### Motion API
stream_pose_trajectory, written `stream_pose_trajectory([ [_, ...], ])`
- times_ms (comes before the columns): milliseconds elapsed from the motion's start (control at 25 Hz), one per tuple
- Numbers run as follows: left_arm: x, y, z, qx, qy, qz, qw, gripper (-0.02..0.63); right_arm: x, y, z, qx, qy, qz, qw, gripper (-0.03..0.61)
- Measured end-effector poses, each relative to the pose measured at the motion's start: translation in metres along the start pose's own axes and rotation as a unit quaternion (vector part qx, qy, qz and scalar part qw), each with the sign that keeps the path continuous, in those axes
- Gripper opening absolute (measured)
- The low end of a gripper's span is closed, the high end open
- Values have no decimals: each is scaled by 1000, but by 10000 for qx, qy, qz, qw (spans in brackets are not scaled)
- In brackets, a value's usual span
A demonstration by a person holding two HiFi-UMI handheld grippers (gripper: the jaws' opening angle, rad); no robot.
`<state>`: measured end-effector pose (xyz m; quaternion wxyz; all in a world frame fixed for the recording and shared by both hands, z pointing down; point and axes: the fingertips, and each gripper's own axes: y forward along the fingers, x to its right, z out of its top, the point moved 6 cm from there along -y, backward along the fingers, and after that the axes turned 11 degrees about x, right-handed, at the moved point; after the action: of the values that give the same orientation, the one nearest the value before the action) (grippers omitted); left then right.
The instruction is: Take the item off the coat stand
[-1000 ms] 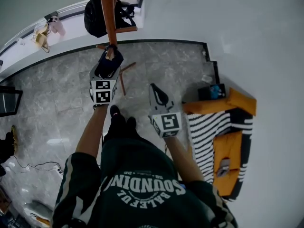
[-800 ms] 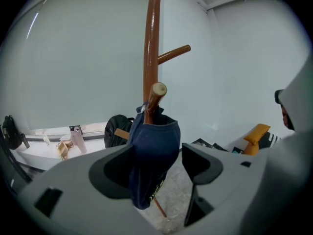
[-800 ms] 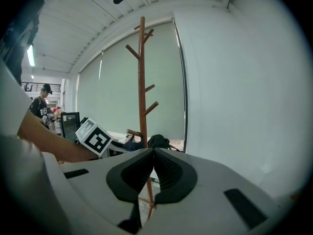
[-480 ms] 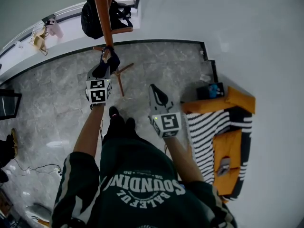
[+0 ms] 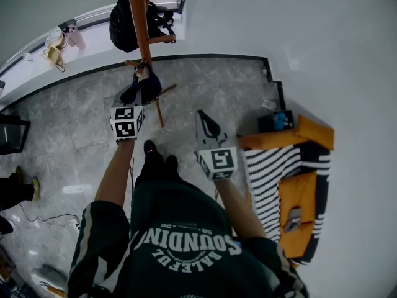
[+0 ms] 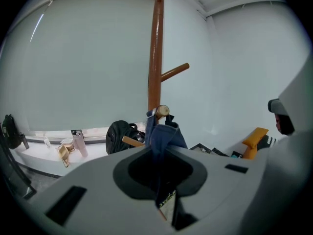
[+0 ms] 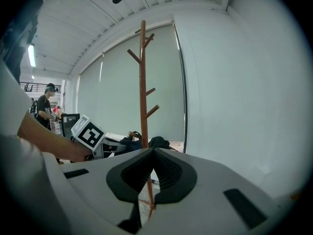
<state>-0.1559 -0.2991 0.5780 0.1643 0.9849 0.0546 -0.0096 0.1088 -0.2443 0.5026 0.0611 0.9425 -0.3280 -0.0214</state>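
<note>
Presently, a soft black backpack (image 5: pixel 126 25) slumps on the white ledge at far left. Beside it rises the coat stand (image 6: pixel 155 48), a smooth round pole of reddish wood with angled pegs. The item, a limp dark blue cloth piece (image 6: pixel 165 135), hangs from a low round-tipped peg (image 6: pixel 163 110). The left gripper (image 6: pixel 159 153) is closing its jaws, with the cloth pinched between its dark pads. The right gripper (image 5: pixel 208 124) hovers well apart, its grey jaws drawn together on nothing. Far right lies black-and-white striped fabric (image 5: pixel 273 166) beside orange blocks (image 5: pixel 316 132).
</note>
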Motion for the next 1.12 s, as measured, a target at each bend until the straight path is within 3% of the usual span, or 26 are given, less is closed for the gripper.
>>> stream_pose_trajectory([
  [440, 1, -29, 15, 217, -52, -76, 9997, 28, -6, -6, 4, -23, -7, 18, 10000, -2],
  [1120, 23, -108, 25, 483, 107, -368, 9981, 28, -22, 3, 35, 631, -174, 347, 9973, -2],
])
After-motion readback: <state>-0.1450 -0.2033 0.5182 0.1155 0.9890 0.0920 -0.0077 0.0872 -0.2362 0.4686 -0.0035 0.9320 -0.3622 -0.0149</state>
